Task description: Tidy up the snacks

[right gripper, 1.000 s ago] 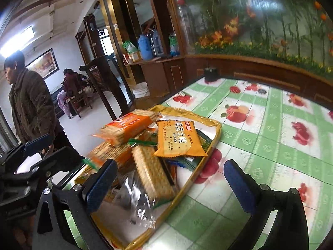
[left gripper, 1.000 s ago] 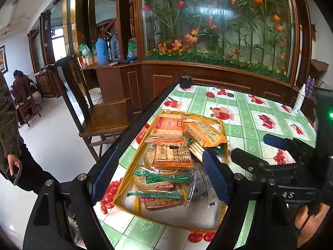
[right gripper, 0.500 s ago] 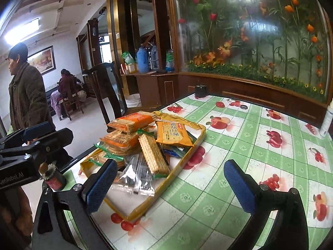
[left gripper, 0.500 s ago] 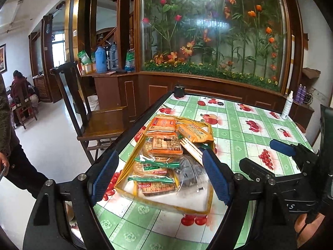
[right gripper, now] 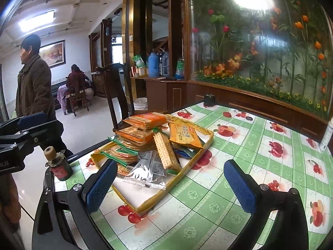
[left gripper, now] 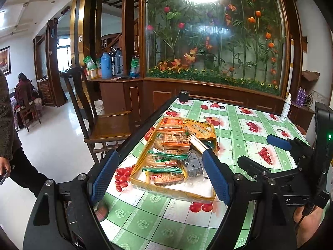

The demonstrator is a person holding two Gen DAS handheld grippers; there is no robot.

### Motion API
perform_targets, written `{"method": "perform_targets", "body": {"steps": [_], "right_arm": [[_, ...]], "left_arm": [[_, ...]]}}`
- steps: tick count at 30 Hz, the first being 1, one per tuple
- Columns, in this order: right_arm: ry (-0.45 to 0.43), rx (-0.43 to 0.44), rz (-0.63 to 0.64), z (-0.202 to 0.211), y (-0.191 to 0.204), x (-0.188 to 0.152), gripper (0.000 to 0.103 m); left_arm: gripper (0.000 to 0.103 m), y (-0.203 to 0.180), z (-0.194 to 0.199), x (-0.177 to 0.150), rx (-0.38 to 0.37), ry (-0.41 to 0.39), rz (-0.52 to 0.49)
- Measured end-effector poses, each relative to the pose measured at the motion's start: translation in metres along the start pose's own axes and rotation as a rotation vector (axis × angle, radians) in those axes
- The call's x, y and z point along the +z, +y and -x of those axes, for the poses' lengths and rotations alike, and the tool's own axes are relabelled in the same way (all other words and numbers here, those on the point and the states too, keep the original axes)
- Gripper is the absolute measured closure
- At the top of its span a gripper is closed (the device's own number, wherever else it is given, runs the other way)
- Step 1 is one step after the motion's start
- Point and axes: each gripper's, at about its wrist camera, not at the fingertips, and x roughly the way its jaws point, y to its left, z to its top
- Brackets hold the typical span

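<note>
A yellow tray [left gripper: 166, 191] sits on the table [left gripper: 245, 129], which is covered in a green-checked cloth printed with fruit. The tray is heaped with snack packets [left gripper: 172, 143]: orange-wrapped biscuit packs [right gripper: 145, 120] at the end of the tray nearest the flower display, a yellow pouch [right gripper: 184, 135] beside them, a clear sleeve of crackers [right gripper: 166, 154] leaning across the heap, and a silvery packet [right gripper: 145, 170] at the tray's near end. The left hand-held gripper [left gripper: 160, 177] hovers above the tray's near end, jaws spread wide, gripping nothing. The right hand-held gripper [right gripper: 170, 185] hangs by the tray's near right corner, jaws also wide apart and empty. A small red bottle [right gripper: 59, 166] stands off the tray's left corner.
</note>
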Motion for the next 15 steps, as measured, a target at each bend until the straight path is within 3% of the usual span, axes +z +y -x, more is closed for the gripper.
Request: {"method": "perform_targets", "body": {"steps": [11,15], "right_arm": [[-0.023,-0.013,0.055,0.005,0.012,0.006,0.0],[-0.026,-0.015,0.072,0.005,0.015,0.007,0.0]], "left_arm": [[0.02,0.021,0.005,-0.006,-0.008,0.003,0.065],[0.02,0.023,0.011,-0.009,-0.013,-0.05,0.065]]}}
